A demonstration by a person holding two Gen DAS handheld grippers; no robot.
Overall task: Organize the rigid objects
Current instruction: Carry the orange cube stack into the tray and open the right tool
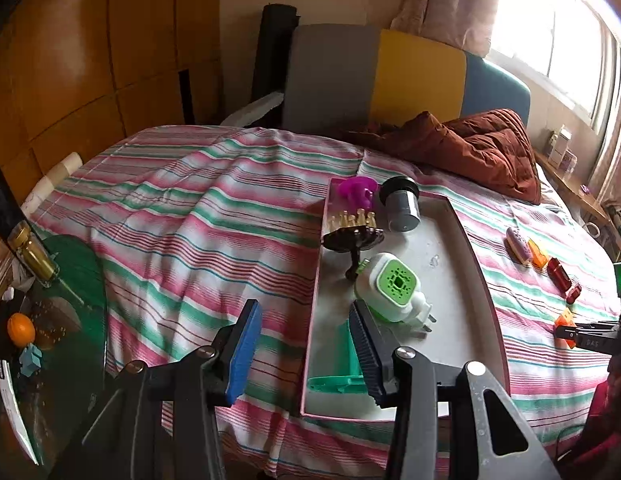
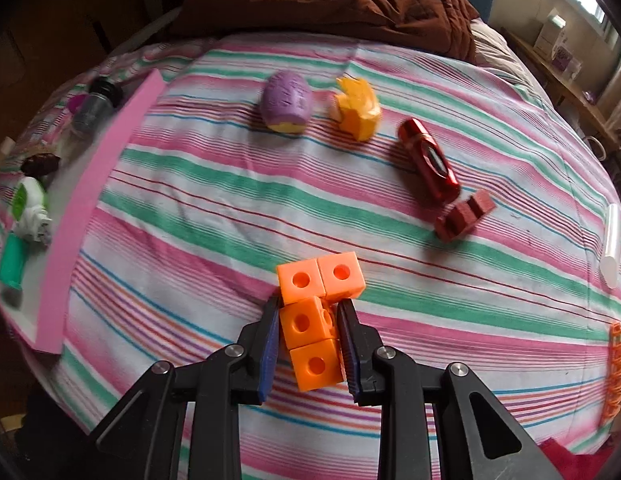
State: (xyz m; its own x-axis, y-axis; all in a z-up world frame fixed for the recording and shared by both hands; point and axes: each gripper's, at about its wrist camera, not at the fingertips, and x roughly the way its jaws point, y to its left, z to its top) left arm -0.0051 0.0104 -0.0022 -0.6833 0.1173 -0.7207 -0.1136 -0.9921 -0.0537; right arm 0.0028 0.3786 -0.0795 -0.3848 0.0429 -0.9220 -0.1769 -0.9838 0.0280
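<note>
orange cube block [image 2: 314,332] between jaws, open striped bedspread [image 2: 214,216] around

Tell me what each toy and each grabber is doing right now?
orange cube block: clamped between the right gripper pads.
left gripper: open, holding nothing.
grey jar: lying on its side in the tray.
white-and-green plug-in: lying in the tray.
red metal tube: lying on the bedspread.
purple egg: lying on the bedspread.
</note>
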